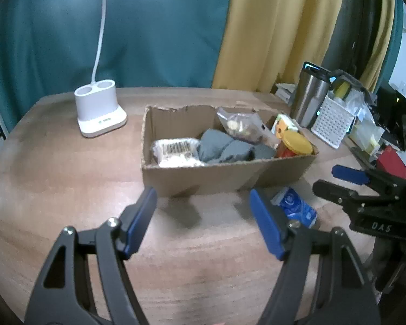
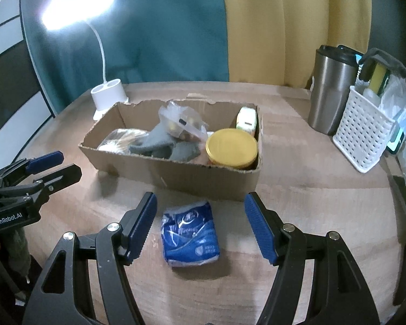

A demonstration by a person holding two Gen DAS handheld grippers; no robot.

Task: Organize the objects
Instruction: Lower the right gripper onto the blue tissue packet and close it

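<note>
A blue tissue pack lies on the wooden table just in front of a torn cardboard box. My right gripper is open, its blue pads either side of the pack and clear of it. Inside the box are a yellow-lidded jar, grey cloth, a clear snack bag, a barcoded packet and a small carton. My left gripper stands open over bare table before the box, with the pack to its right.
A white lamp base stands left of the box. At the right are a steel tumbler, a white perforated basket with a sponge, and plastic-wrapped clutter. Curtains hang behind the table.
</note>
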